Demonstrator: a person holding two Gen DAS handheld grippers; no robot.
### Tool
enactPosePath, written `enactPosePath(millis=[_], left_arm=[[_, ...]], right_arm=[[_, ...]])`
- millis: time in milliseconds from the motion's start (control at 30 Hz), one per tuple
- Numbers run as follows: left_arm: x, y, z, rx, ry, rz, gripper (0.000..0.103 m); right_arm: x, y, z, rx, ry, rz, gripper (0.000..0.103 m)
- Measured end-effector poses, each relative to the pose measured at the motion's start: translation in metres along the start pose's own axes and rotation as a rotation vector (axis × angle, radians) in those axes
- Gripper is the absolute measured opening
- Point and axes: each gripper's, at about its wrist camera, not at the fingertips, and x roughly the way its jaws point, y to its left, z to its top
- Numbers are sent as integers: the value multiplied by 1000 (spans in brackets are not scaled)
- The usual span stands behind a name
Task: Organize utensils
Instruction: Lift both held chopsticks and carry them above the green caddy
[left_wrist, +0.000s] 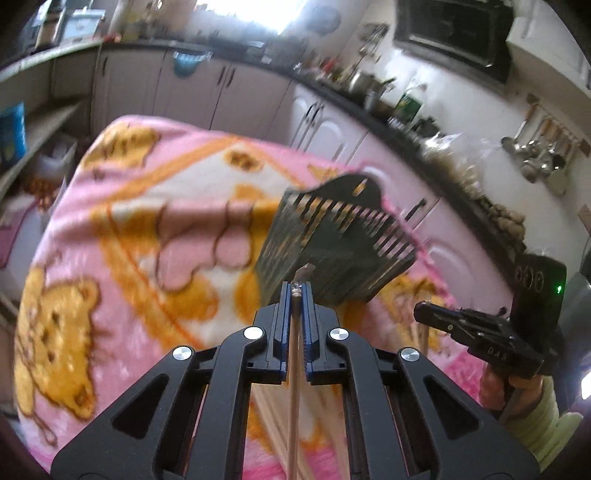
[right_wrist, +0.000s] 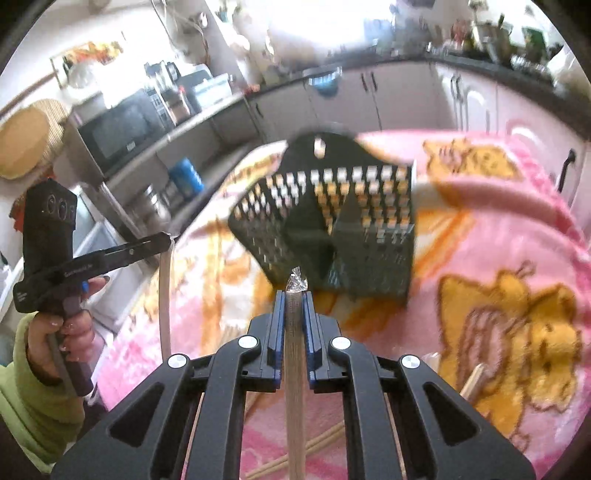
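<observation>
Left wrist: chopstick (left_wrist: 294, 369) lengthwise (toward caddy (left_wrist: 332, 236)).

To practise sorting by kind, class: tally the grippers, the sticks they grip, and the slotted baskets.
Grippers: 2 (left gripper, right gripper)
Gripped sticks: 2 (left stick, right stick)
Slotted basket: 1
Total: 5
</observation>
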Motion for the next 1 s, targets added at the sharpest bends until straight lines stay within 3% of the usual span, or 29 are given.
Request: enactPosePath(millis=[333,533,1000], left_arm=[[-32,-50,48,70,-169,-67,1],[-43,-69,78,95,-303,-49,1],[-21,-85,122,83,-465,-10,1]], right_arm=[[-47,4,37,-13,-263,-27,6],[-67,0,68,-4,-413,-36,6],[-52,-14,115,-30,-562,-135,6]])
